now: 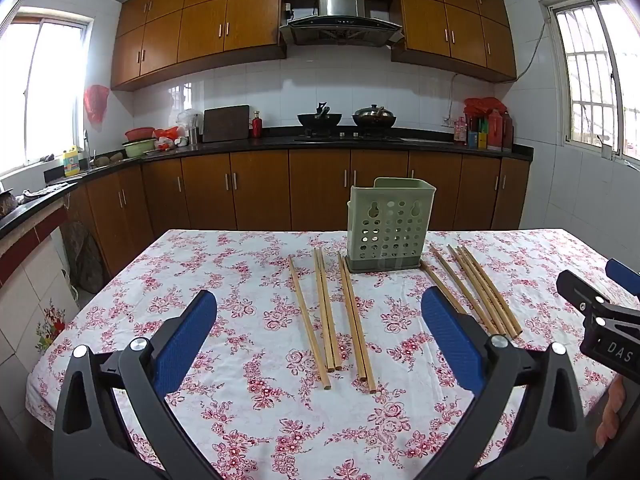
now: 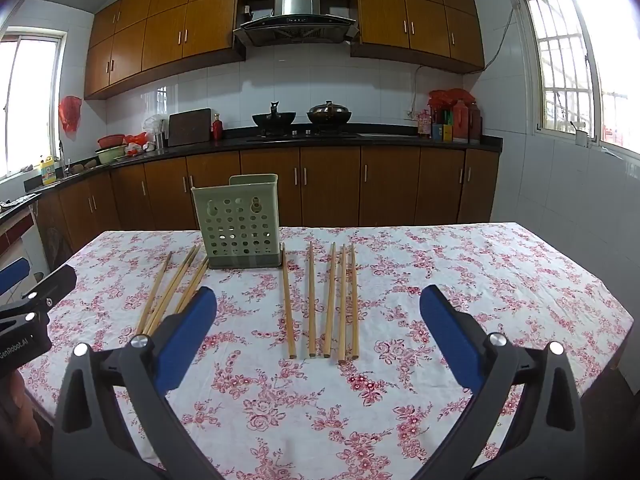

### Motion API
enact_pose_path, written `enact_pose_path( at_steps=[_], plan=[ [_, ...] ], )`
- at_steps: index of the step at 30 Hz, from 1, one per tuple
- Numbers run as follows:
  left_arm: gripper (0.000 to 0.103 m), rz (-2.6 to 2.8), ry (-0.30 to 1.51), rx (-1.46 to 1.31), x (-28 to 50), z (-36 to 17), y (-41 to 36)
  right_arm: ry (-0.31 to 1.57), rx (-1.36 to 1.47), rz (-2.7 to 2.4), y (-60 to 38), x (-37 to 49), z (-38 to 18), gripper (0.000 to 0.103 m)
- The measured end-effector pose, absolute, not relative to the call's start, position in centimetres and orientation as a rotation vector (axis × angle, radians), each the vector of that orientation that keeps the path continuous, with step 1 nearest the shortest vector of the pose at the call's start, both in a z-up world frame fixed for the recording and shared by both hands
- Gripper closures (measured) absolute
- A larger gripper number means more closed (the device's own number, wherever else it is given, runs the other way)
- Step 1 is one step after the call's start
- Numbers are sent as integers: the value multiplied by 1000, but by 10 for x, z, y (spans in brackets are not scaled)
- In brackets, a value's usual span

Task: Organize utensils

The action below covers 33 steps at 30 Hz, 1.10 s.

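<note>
Both grippers (image 1: 318, 330) (image 2: 318, 330) wide apart above loose chopsticks (image 2: 320, 304)

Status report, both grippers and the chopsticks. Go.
Left gripper open, empty. Right gripper open, empty. Chopsticks flat on table, both sides of green holder, none in it. Nothing blocking.

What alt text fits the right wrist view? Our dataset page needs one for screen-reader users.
An open right hand-held gripper hovers over a floral tablecloth where five wooden chopsticks lie side by side, with more chopsticks to the left. A green perforated utensil holder stands upright behind them; kitchen cabinets fill the background.
</note>
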<state>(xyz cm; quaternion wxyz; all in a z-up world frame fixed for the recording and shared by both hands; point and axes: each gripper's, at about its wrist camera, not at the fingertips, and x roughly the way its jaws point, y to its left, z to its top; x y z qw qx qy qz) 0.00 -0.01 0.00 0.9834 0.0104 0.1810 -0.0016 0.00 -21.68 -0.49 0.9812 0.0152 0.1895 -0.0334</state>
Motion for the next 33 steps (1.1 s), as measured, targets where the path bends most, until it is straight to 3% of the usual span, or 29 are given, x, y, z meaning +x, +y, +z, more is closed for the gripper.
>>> enact_pose_path(
  at_steps=[33],
  plan=[
    [2, -4, 364, 21, -3, -2, 2, 383, 37, -66, -217, 1, -6, 4]
  ],
)
